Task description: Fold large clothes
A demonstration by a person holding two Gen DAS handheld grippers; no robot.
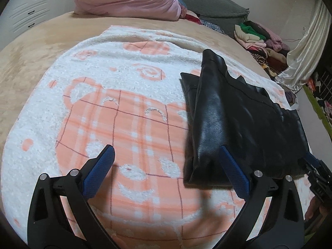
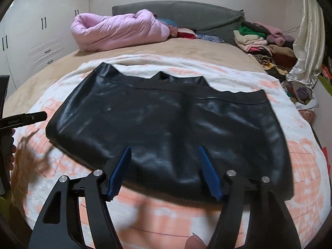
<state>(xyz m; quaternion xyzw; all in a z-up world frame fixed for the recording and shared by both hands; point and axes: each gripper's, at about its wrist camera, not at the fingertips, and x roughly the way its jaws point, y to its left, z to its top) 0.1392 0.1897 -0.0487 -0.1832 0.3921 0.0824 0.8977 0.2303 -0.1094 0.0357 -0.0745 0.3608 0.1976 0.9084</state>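
Observation:
A black leather-like garment (image 2: 166, 124) lies folded flat on a white and orange bear-print blanket (image 2: 300, 166). In the left wrist view the garment (image 1: 228, 114) lies at the right on the blanket (image 1: 103, 114). My left gripper (image 1: 166, 151) is open and empty, its right finger at the garment's near left corner. My right gripper (image 2: 165, 151) is open and empty, just above the garment's near edge. The right gripper also shows at the right edge of the left wrist view (image 1: 317, 166). The left gripper shows at the left edge of the right wrist view (image 2: 25, 118).
The blanket lies on a tan bed (image 2: 186, 49). A rolled pink duvet (image 2: 118, 31) and a grey headboard cushion (image 2: 186, 14) are at the far end. Piled clothes (image 2: 269, 41) and a cream curtain (image 2: 307, 41) are at the far right. White wardrobes (image 2: 41, 31) stand at the left.

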